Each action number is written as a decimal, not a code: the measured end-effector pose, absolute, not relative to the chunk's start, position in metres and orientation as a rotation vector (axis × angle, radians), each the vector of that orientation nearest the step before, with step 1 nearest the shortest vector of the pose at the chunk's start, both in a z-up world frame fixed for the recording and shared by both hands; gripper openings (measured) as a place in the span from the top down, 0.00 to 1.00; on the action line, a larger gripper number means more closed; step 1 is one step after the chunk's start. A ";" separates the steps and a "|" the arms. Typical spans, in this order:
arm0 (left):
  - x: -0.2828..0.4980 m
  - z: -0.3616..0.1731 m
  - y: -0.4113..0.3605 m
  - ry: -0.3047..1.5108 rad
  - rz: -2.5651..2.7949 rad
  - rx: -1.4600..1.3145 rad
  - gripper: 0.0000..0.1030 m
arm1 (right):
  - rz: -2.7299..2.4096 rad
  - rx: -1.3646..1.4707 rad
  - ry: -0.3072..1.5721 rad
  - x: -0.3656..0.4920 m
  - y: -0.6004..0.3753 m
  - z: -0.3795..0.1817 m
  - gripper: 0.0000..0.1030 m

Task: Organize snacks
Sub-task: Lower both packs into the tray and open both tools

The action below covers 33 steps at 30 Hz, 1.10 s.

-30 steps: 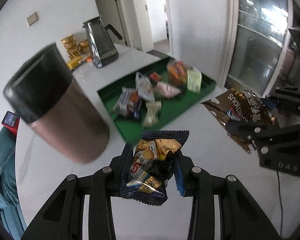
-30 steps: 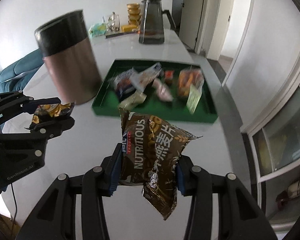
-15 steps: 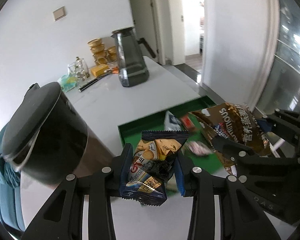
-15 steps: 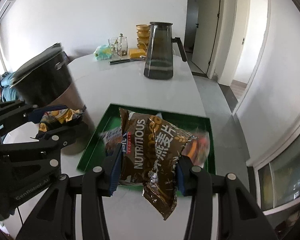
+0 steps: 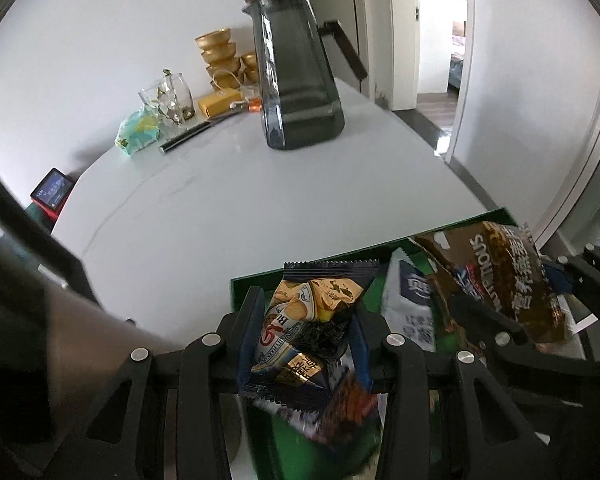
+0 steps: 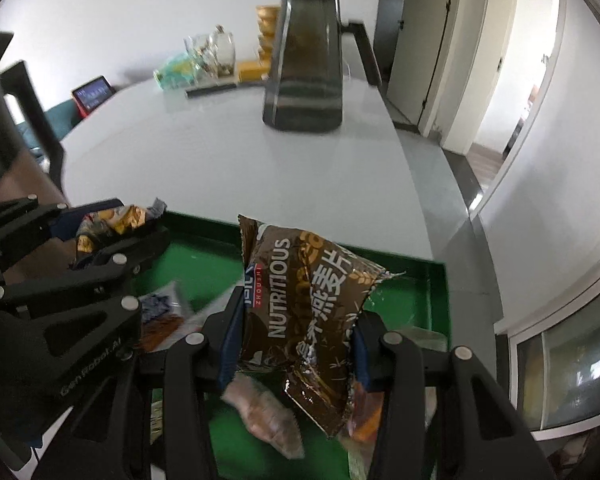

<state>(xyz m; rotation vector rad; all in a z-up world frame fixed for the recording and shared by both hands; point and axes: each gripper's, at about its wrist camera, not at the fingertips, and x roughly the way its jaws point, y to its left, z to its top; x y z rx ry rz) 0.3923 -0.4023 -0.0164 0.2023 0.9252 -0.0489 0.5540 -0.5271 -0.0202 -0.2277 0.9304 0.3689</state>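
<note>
My left gripper (image 5: 304, 332) is shut on a small dark blue and gold biscuit packet (image 5: 306, 320), held above the near left part of the green tray (image 5: 260, 276). My right gripper (image 6: 296, 340) is shut on a brown "Nutritious" oat packet (image 6: 308, 308), held above the tray (image 6: 436, 284). Each gripper shows in the other's view: the right one with its brown packet (image 5: 508, 276), the left one with its packet (image 6: 112, 220). Several loose snack packets (image 6: 268, 416) lie in the tray under both grippers, partly hidden and blurred.
A tall brown canister with a black lid (image 5: 40, 320) stands close on the left. A dark glass pitcher (image 5: 296, 80) stands at the back of the white table (image 5: 220, 208), with gold bowls (image 5: 220, 52), a glass teapot (image 5: 168, 96) and a knife (image 5: 188, 136) behind.
Both grippers have moved forward with their packets and now hang over the green tray. The canister has slid to the left edge of view.
</note>
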 end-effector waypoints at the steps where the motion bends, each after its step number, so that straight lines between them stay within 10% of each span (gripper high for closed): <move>1: 0.396 -0.022 -0.403 0.931 -0.044 0.202 0.66 | 0.370 -0.224 0.944 0.557 -0.529 -0.027 1.00; 21: 0.411 -0.062 -0.410 1.005 -0.047 0.180 0.63 | 0.356 -0.339 0.948 0.561 -0.520 -0.059 0.99; 33: 0.404 -0.059 -0.413 0.980 -0.059 0.190 0.58 | 0.381 -0.338 0.930 0.556 -0.526 -0.055 0.71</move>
